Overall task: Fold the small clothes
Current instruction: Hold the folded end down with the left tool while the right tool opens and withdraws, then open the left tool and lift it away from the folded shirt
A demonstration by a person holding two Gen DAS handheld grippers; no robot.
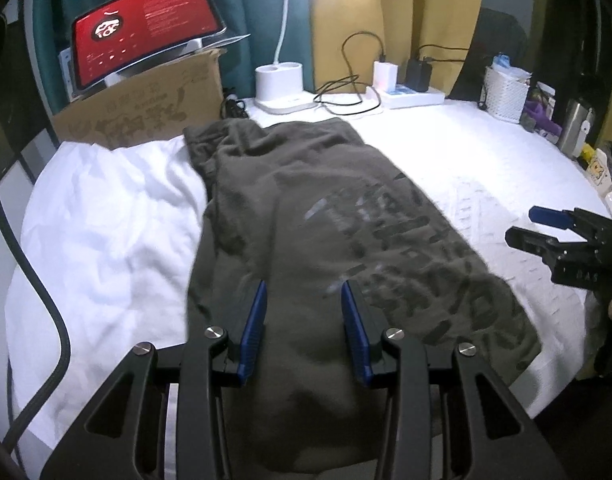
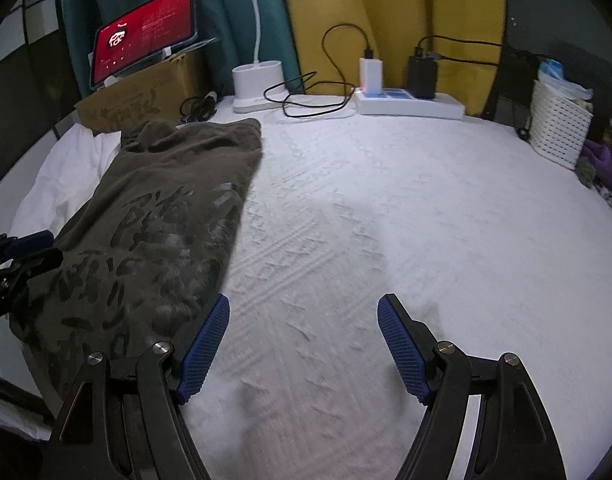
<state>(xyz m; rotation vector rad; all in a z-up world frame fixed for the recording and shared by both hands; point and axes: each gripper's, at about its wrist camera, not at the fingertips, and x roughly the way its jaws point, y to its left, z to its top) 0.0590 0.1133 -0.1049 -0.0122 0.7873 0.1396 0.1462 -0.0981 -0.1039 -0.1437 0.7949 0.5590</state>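
Both tools share one build. The left gripper (image 1: 304, 304) has matte black angular linkage arms with triangular cut-outs, round silver screws at the pivots, and blue ribbed pads on its fingers (image 1: 253, 328). The right gripper (image 2: 304, 320) matches it, its blue pads finely cross-hatched on the fingers (image 2: 401, 354). A thick black cable (image 1: 46, 300) curves along the left side.

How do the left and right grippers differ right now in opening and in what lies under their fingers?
The left gripper has its blue-padded fingers set fairly close together; the right gripper is spread much wider. The left one is over the olive-green printed garment, with cloth showing between its fingers; the right one is over the bare white textured bedcover, beside the garment's edge. Both are open and hold nothing.
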